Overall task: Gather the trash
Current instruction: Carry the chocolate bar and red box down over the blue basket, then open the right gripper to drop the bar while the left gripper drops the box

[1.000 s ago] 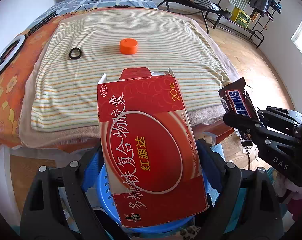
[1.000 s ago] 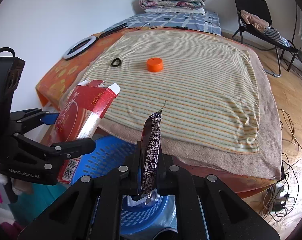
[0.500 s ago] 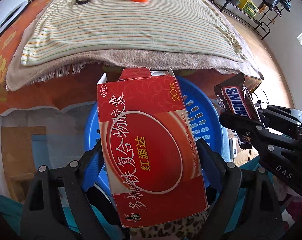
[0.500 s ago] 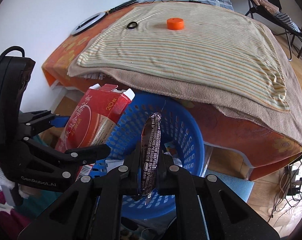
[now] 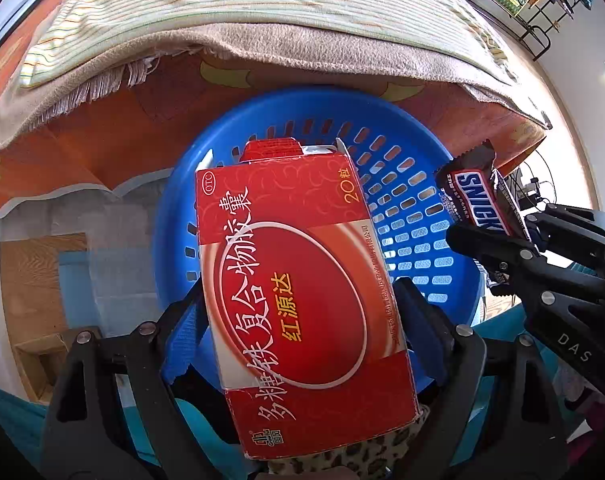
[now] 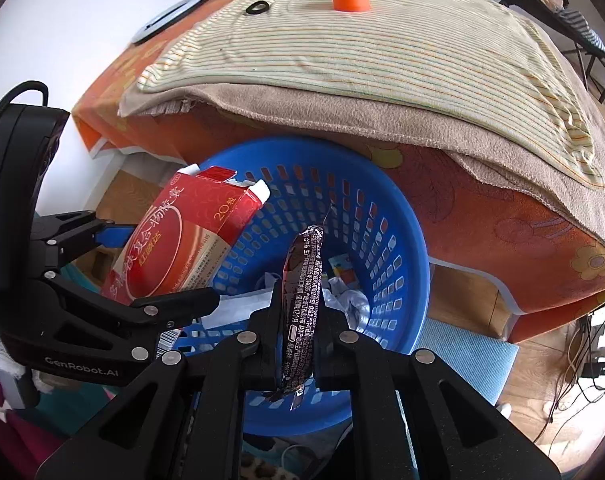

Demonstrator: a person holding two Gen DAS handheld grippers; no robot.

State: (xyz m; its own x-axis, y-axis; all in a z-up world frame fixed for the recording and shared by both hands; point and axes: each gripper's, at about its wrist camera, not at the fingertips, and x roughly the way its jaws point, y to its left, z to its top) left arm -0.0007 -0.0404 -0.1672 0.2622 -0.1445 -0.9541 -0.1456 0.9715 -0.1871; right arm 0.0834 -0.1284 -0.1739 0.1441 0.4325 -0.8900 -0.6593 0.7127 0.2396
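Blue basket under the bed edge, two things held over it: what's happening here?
A person is collecting trash with two handheld tongs. The left tongs grip an opened red medicine box; the right tongs pinch a Snickers wrapper. Both hang over the blue basket, which already holds crumpled paper. Nothing is released yet. An orange cap remains on the bed.
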